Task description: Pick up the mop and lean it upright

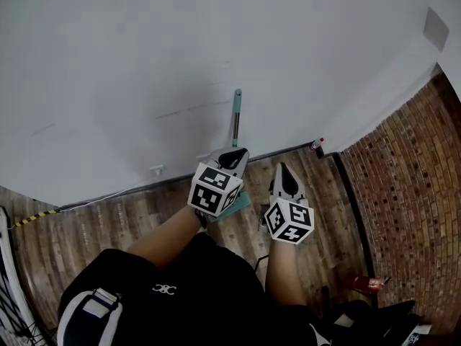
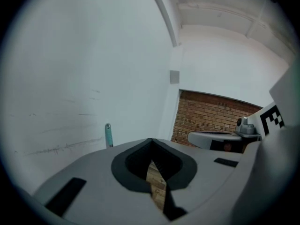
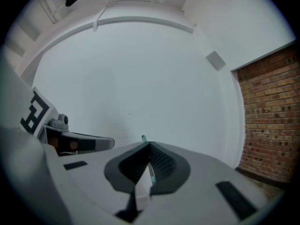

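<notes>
Left gripper (image 1: 233, 153) and right gripper (image 1: 282, 167), jaws together, empty; mop (image 1: 235, 117) upright against wall (image 1: 144, 63) just beyond left.

Head view steeply downward, gripper views facing wall (image 1: 144, 49), all sharing mop (image 1: 235, 115)

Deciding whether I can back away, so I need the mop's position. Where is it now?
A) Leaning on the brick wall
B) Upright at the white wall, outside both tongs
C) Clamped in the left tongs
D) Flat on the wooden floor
B: the mop handle stands upright at the white wall. It shows off to the side of the shut left tongs, and the right tongs are shut on nothing.
</notes>
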The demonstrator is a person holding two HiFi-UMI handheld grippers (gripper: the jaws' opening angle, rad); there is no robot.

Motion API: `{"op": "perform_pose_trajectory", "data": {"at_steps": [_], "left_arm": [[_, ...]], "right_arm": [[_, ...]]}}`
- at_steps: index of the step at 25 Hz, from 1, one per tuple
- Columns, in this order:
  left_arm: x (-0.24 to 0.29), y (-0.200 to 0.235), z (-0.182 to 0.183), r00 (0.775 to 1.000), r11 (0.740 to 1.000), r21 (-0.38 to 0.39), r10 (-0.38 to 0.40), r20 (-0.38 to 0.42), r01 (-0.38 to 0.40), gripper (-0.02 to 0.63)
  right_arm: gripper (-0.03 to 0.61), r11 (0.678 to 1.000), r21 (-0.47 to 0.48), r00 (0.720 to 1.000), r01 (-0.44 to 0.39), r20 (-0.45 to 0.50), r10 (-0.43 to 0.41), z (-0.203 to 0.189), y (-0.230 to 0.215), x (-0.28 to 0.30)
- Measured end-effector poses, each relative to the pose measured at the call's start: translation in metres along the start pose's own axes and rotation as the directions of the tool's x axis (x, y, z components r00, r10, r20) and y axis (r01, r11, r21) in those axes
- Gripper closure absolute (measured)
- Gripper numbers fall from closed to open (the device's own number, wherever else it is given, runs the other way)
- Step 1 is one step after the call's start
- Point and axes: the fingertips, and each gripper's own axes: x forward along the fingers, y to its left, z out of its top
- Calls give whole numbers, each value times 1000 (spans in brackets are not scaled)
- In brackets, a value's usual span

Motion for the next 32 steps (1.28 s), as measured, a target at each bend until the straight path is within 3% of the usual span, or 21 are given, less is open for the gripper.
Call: {"op": "perform_pose_trajectory", "data": {"at_steps": [13, 19, 22, 25, 32], "left_arm": [[27, 102, 16, 997, 994, -75, 77, 26, -74, 618], [36, 141, 10, 994, 990, -85, 109, 9, -108, 618], [35, 151, 10, 991, 988, -87, 130, 5, -129, 618], [35, 153, 12, 987, 984, -83, 158, 9, -157, 618], [32, 157, 9, 967, 962, -99, 256, 5, -255, 618]], "right_arm": [[563, 985, -131, 991, -115, -80, 105, 7, 45, 123], [563, 980, -162, 991, -116, -89, 103, 1, 55, 171], [555, 980, -167, 991, -104, -106, 88, -6, 50, 187], [461, 980, -166, 987, -111, -132, 89, -15, 47, 210], [459, 954, -235, 967, -187, -216, 136, -40, 51, 269]]}}
